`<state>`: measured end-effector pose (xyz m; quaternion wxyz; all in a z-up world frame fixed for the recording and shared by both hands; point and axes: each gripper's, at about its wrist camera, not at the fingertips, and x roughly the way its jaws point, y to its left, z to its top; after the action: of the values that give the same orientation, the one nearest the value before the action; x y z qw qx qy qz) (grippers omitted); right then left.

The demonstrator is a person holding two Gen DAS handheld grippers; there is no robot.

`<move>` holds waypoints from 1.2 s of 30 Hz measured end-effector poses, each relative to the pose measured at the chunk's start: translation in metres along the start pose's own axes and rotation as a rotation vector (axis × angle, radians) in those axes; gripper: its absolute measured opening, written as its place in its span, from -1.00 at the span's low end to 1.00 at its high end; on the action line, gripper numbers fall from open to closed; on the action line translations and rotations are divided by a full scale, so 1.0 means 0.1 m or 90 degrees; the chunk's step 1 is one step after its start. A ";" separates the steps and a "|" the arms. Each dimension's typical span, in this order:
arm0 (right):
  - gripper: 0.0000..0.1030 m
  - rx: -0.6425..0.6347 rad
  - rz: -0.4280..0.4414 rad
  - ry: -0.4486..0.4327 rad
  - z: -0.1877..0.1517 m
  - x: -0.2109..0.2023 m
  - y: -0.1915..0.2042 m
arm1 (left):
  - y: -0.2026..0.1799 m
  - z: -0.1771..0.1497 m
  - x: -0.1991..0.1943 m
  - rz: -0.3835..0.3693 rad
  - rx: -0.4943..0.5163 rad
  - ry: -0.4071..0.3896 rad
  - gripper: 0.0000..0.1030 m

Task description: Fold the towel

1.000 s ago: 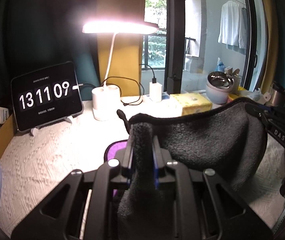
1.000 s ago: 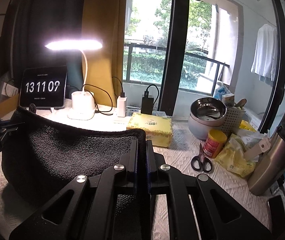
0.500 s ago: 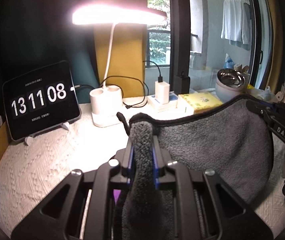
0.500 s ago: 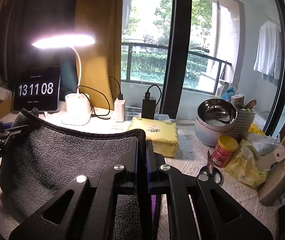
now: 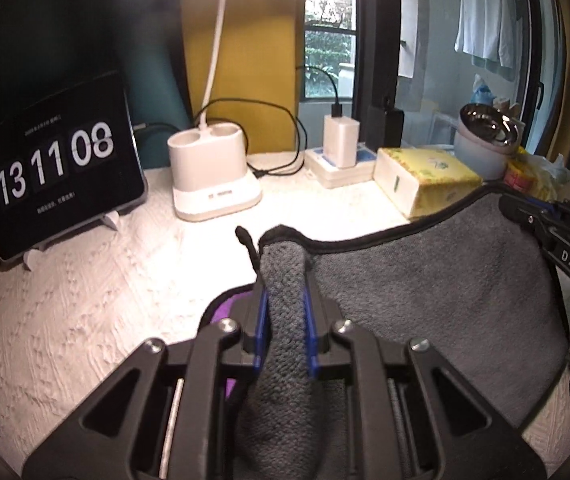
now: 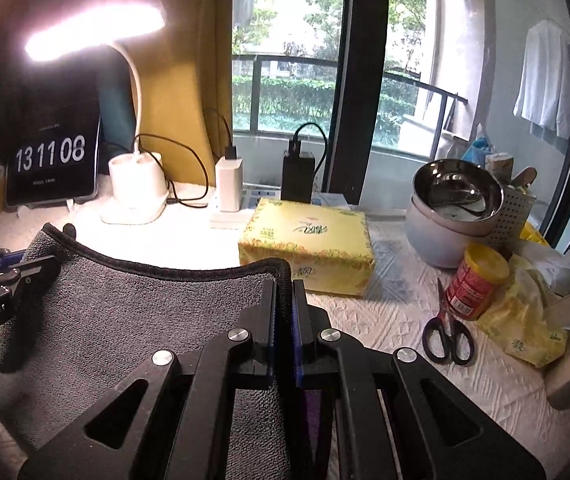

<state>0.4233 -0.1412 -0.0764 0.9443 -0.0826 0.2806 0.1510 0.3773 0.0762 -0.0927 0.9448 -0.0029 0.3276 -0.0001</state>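
Note:
A grey towel [image 5: 425, 288] with a black hem hangs stretched between my two grippers above the white table. My left gripper [image 5: 285, 292] is shut on one bunched corner of it. My right gripper [image 6: 284, 292] is shut on the other top corner of the towel [image 6: 133, 312]. A strip of purple [image 5: 225, 312] shows under the towel by the left fingers. The right gripper shows at the right edge of the left wrist view [image 5: 541, 220]; the left one shows at the left edge of the right wrist view [image 6: 25, 268].
At the back stand a tablet clock [image 5: 57, 168], a white lamp base [image 5: 213, 176] with cables, a charger [image 5: 341, 144] and a yellow tissue box [image 6: 309, 244]. To the right are a steel bowl [image 6: 453, 192], a red-labelled jar [image 6: 477, 280], scissors [image 6: 445, 328] and yellow bags [image 6: 525, 320].
Both grippers have carried the towel forward toward the lamp and tissue box and lowered it; the back objects look larger. Both stay shut on the towel.

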 end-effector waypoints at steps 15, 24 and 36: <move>-0.82 -0.007 -0.015 0.122 -0.09 0.41 0.02 | 0.00 -0.07 0.41 -0.001 -0.015 0.125 -0.55; -0.15 -0.018 -0.023 0.142 -0.10 0.45 0.05 | 0.05 -0.04 0.33 0.002 -0.036 0.119 0.53; 0.12 -0.003 -0.039 0.104 -0.04 0.06 0.02 | 0.05 -0.02 -0.13 0.001 -0.061 0.082 0.75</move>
<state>0.4250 -0.1388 -0.0833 0.9222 -0.1057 0.3537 0.1154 0.3661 0.0814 -0.0861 0.9207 -0.0477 0.3871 0.0158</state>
